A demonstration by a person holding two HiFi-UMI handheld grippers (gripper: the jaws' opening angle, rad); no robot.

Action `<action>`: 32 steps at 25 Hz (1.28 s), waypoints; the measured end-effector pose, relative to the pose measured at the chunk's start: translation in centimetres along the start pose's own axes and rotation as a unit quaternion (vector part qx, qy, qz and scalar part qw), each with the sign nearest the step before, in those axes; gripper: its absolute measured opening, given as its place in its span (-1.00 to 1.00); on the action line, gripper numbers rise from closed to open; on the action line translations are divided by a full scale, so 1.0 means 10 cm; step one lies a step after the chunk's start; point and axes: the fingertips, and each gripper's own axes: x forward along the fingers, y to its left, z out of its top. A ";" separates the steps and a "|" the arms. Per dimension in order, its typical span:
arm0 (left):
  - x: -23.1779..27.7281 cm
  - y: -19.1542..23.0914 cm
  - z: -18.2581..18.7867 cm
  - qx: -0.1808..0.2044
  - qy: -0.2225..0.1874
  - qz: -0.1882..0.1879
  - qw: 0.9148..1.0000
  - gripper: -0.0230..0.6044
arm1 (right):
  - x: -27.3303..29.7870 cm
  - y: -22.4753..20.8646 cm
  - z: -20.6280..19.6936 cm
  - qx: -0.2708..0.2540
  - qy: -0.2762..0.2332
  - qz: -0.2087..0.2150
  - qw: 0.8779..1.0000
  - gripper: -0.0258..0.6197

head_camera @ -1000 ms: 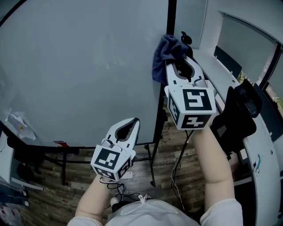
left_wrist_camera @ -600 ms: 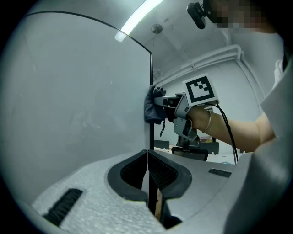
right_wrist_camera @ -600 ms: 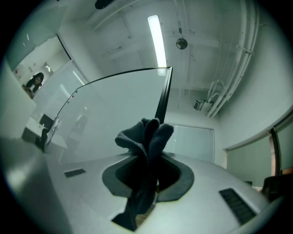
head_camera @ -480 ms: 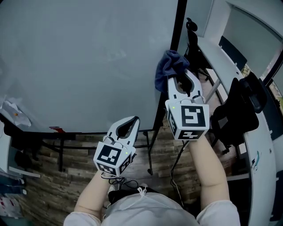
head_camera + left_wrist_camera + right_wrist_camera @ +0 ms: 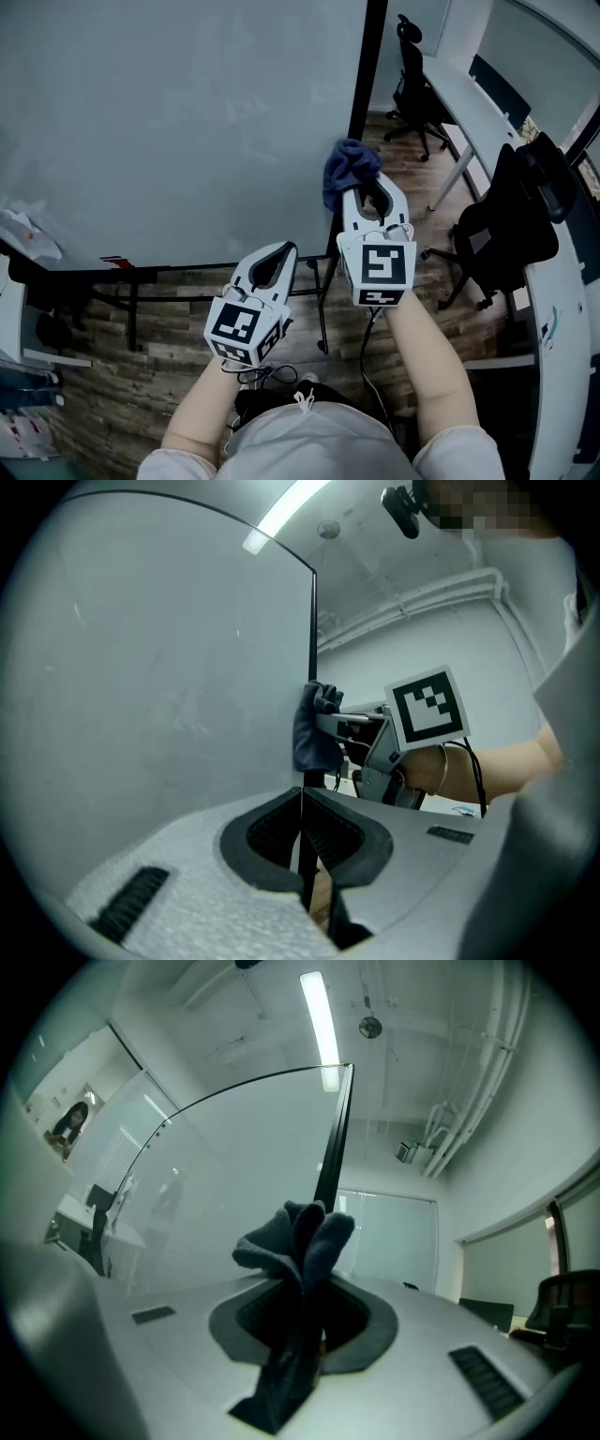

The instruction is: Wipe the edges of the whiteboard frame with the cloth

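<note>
Whiteboard [image 5: 187,122]: fills the left and far part of the head view; stands upright on a dark stand over a wooden floor.
Left claw [image 5: 278,251]: clenched on nothing, jaws meeting tip to tip; held low, near the board's bottom right corner, apart from the frame and idle.
Frame [image 5: 367,56]: thin black strip down the board's right side, running from far to near.
Cloth [image 5: 349,167]: dark blue, bunched; pressed against the lower stretch of that right strip, bulging over to its right.
Right claw [image 5: 372,187]: grasping the cloth, a fold pinched between the jaws and the bunch pushed forward onto the strip.
Done, judging by position: wipe under way on the right edge, with the cloth well down it. No streak or dust line to mark which length is already clean.
Left, by the same judgement: the short run down to the bottom corner, and probably the bottom, left and top edges; no sign of the cloth there.
Head view only: both claws at once, the stand, and chairs and a white worktop [image 5: 562,309] on the right.
Left claw view only: side look at the cloth [image 5: 309,733] touching the frame [image 5: 312,621], with its own shut jaws below.
Right claw view only: frame [image 5: 334,1138] rising to the top corner, the top edge curving away left, and the cloth [image 5: 295,1237] trailing back between the jaws.
</note>
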 end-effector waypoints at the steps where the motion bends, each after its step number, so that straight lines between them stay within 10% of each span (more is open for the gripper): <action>1: 0.01 0.00 -0.04 -0.003 0.001 0.000 1.000 -0.86 | -0.01 0.01 -0.07 0.002 0.002 0.000 1.000 -0.73; 32: 0.04 -0.01 -1.21 -0.062 0.065 0.031 0.995 -0.86 | -0.41 0.37 -1.84 0.041 0.112 0.000 0.993 -0.73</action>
